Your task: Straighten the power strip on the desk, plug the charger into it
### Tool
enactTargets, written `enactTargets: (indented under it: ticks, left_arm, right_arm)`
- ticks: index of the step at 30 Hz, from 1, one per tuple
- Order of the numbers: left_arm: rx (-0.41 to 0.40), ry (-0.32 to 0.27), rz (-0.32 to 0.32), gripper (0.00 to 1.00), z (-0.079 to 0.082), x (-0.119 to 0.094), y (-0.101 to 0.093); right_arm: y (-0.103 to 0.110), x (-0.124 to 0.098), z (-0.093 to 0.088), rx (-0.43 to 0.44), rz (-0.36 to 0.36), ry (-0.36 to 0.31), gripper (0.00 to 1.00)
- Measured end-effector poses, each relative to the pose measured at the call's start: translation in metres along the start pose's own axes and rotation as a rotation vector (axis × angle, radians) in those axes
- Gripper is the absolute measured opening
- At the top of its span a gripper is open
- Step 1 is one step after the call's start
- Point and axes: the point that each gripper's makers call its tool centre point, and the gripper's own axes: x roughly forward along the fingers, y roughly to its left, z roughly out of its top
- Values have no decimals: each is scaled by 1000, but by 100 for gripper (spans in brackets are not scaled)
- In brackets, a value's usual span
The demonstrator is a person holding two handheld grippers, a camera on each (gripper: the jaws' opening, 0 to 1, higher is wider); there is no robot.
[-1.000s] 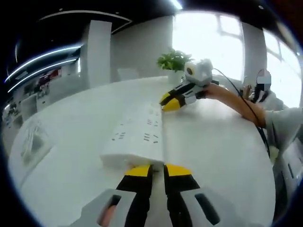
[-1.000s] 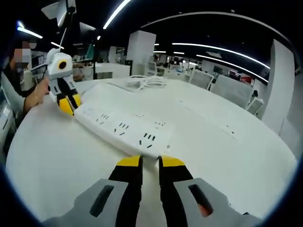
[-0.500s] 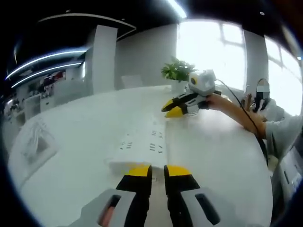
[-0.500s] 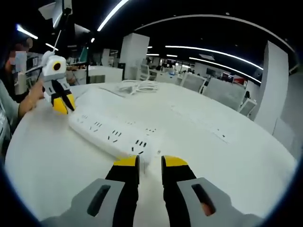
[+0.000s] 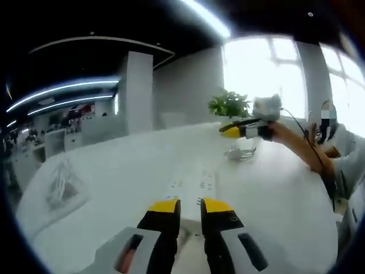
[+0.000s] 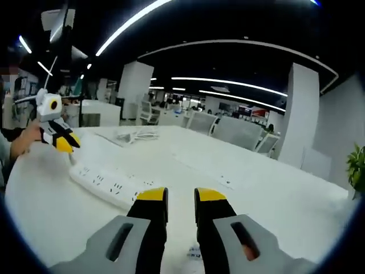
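Power strip point(image 6: 108, 184): white, flat on the tabletop point(image 6: 251, 188), now clear of both jaw sets. Left hand-held gripper point(image 5: 189, 205): drawn back from the strip's end since a second ago, jaws slightly apart, empty. Right hand-held gripper point(image 6: 180, 195): lifted off the far end, jaws slightly apart, empty. Straightening apparently done. Charger point(image 5: 240, 153): likely the small white bundle near the plant point(image 5: 230, 105); plugging remains.

Right gripper point(image 6: 179, 197): jaws slightly apart, nothing between them. Power strip point(image 6: 108, 185) lies flat on the desk point(image 6: 268, 200), just ahead-left of the jaws. Left gripper point(image 6: 57, 134) hovers near the strip's far end.
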Motion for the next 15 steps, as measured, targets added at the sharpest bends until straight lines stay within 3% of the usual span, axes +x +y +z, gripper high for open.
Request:
enactTargets:
  ticks: [7,12,15]
  left_arm:
    - [-2,-10,34,18,1,0,5]
    - [-2,-14,50,20,1,-1,8]
    - [10,-14,63,21,3,-2,9]
  right_arm:
    - [-12,-25,-20,46,-65,13,18]
    - [-19,-30,-25,105,-108,17,18]
    - [-20,-31,-27,96,-140,35,19]
